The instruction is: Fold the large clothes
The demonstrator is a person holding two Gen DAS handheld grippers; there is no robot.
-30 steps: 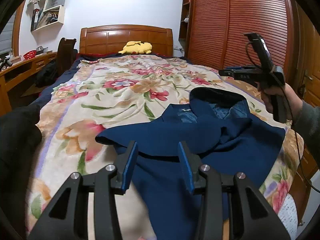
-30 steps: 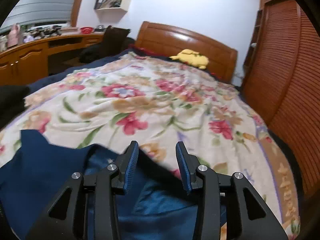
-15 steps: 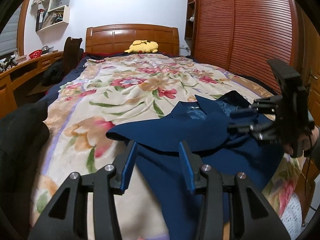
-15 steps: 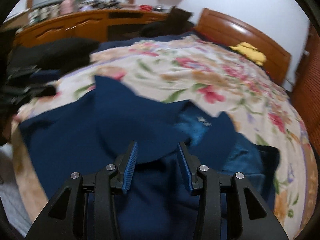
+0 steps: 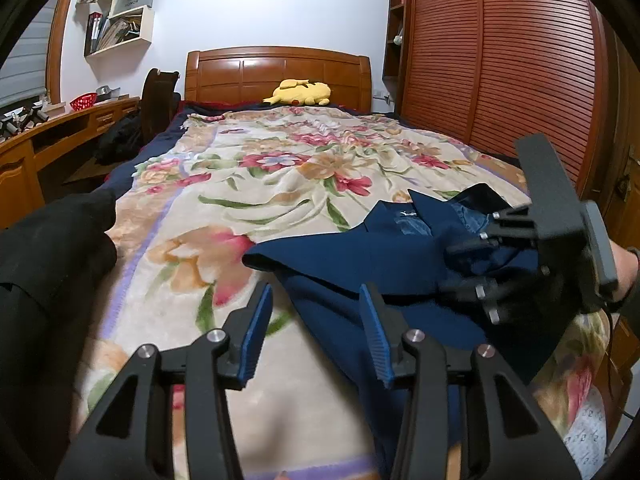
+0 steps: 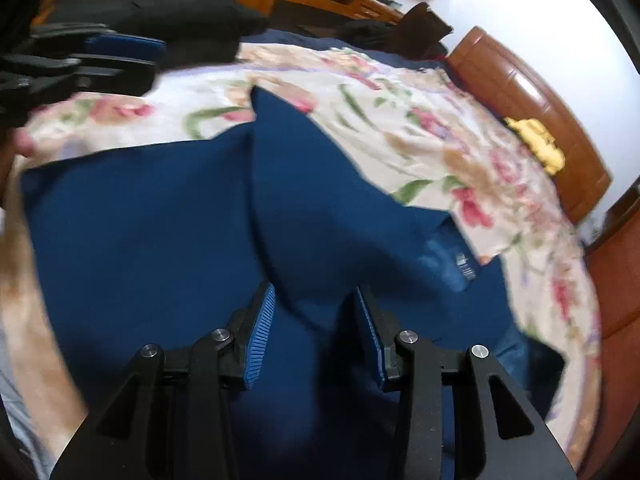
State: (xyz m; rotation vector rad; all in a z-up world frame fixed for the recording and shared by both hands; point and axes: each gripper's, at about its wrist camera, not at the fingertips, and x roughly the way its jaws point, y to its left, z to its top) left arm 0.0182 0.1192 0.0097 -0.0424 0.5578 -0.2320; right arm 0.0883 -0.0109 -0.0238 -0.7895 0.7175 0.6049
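Note:
A navy blue jacket (image 5: 360, 264) lies on the floral bedspread (image 5: 260, 184) near the foot of the bed, one flap folded across its front and the collar label showing. My left gripper (image 5: 316, 332) hangs open just above the bedspread, with the jacket's near edge running under its right finger. My right gripper (image 5: 446, 268), held by a hand (image 5: 624, 268), reaches in from the right over the jacket's chest. In the right wrist view the jacket (image 6: 160, 220) fills the frame. The right gripper (image 6: 316, 320) has its jaws closing around the folded flap's rounded edge, pads still apart. The left gripper (image 6: 100, 60) shows at upper left.
A yellow plush toy (image 5: 302, 92) rests by the wooden headboard (image 5: 276, 72). A slatted wardrobe (image 5: 500, 60) lines the right side. A wooden desk (image 5: 40, 136) and a chair stand left. Dark clothing (image 5: 48, 248) is piled at the bed's left edge.
The right gripper came down from above the bed's right side, rolled, and now sits low over the jacket's folded flap. The left gripper has barely shifted.

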